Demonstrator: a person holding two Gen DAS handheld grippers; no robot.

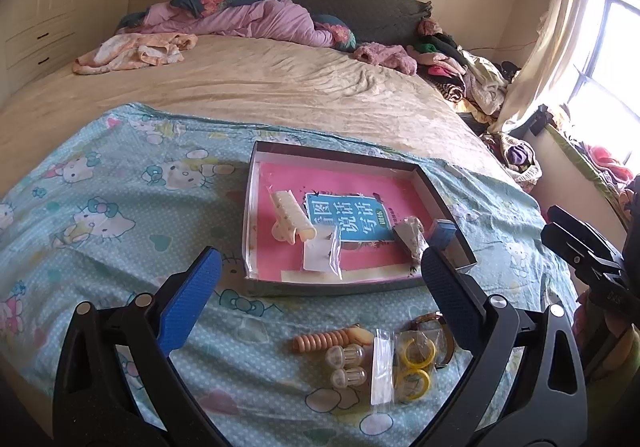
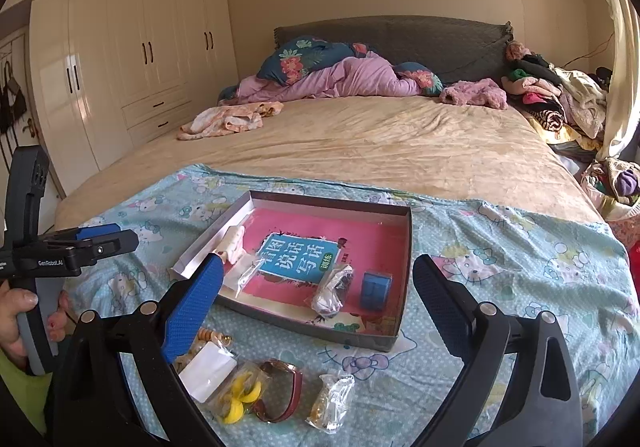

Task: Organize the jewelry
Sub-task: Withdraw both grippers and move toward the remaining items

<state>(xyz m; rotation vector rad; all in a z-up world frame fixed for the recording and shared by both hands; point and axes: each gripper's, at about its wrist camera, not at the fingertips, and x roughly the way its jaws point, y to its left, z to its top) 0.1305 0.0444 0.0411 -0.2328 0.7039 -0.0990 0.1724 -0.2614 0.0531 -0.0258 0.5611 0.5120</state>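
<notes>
A grey shallow box [image 1: 430,187] [image 2: 406,267] with a pink book inside lies on the Hello Kitty sheet. It holds a cream hair clip [image 1: 290,217], a small plastic bag [image 1: 322,255], a wrapped bag [image 2: 334,289] and a blue box [image 2: 376,289]. In front lie a bag of yellow rings [image 1: 414,361] [image 2: 238,397], a watch [image 2: 282,393], a small bag [image 2: 332,401], an orange spiral hair tie [image 1: 320,339] and two clear beads [image 1: 346,365]. My left gripper [image 1: 320,271] is open and empty. My right gripper [image 2: 316,279] is open and empty.
The Hello Kitty sheet [image 1: 100,207] covers the near end of a beige bed [image 2: 380,139]. Pillows and a pink quilt [image 2: 340,79] lie at the headboard. Clothes pile up [image 2: 560,99] at the right. White wardrobes [image 2: 120,47] stand left.
</notes>
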